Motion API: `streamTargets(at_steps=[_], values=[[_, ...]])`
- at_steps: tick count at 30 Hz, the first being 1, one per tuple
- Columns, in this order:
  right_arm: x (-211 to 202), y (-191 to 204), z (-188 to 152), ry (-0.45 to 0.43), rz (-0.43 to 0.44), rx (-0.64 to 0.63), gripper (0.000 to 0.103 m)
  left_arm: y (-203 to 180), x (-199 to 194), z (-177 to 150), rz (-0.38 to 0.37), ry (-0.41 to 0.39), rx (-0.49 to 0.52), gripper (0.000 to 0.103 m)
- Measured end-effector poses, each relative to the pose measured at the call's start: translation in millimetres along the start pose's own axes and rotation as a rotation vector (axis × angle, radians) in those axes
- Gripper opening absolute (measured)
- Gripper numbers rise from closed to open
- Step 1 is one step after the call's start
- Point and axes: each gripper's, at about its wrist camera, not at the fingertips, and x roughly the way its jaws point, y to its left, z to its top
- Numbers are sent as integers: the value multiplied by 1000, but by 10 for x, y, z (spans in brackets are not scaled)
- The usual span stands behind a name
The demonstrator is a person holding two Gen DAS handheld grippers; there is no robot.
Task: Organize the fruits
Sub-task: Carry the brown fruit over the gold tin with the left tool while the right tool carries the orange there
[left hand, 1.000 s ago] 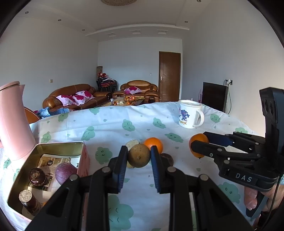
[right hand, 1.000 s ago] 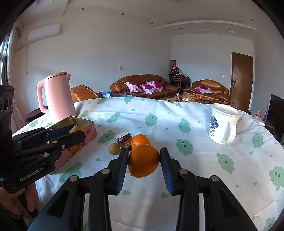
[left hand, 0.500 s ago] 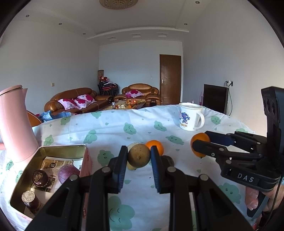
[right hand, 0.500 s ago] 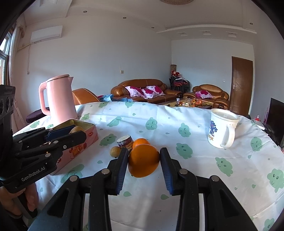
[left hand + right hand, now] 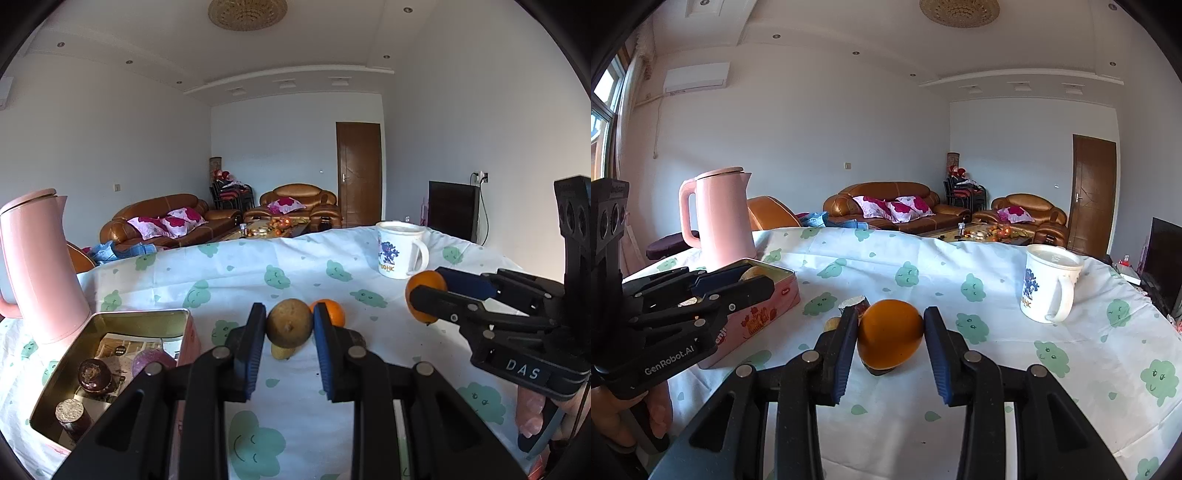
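Observation:
My left gripper (image 5: pixel 289 325) is shut on a round brown fruit (image 5: pixel 289 323), held above the tablecloth. My right gripper (image 5: pixel 890 332) is shut on a large orange (image 5: pixel 889 338), also lifted off the cloth; this gripper shows in the left wrist view (image 5: pixel 424 295) with the orange (image 5: pixel 421 284) at its tips. The left gripper (image 5: pixel 753 280) appears at the left of the right wrist view, over the pink tin (image 5: pixel 764 314). On the cloth lie a smaller orange (image 5: pixel 334 312), a small yellowish fruit (image 5: pixel 282 352) and a dark fruit (image 5: pixel 356 338). The open tin (image 5: pixel 110 321) holds a purple fruit (image 5: pixel 147 360) and two dark round ones.
A pink kettle (image 5: pixel 35 266) stands behind the tin at the left. A white mug (image 5: pixel 400 249) stands at the back right of the table (image 5: pixel 258 424). A cut dark fruit (image 5: pixel 855 304) lies beyond the right gripper. A hand (image 5: pixel 530 410) grips the right tool.
Both grippers keep their fruits and have tilted upward a little, so the table sits lower in each view. Nothing on the cloth has moved.

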Motion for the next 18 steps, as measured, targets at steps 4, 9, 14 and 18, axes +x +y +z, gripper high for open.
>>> streamTargets(at_steps=[4,9,14,18], values=[[-16,46,4,-9,3,-22,39,-2,-14,4,6,-6,4,28],[-5,58,2,1,11,-25,39,18,-37,-5,17,-7,1,28],[8,88,6,7,10,-42,39,42,-52,-8,24,-4,3,28],[39,123,25,17,7,-60,39,82,-69,-16,28,0,-4,28]])
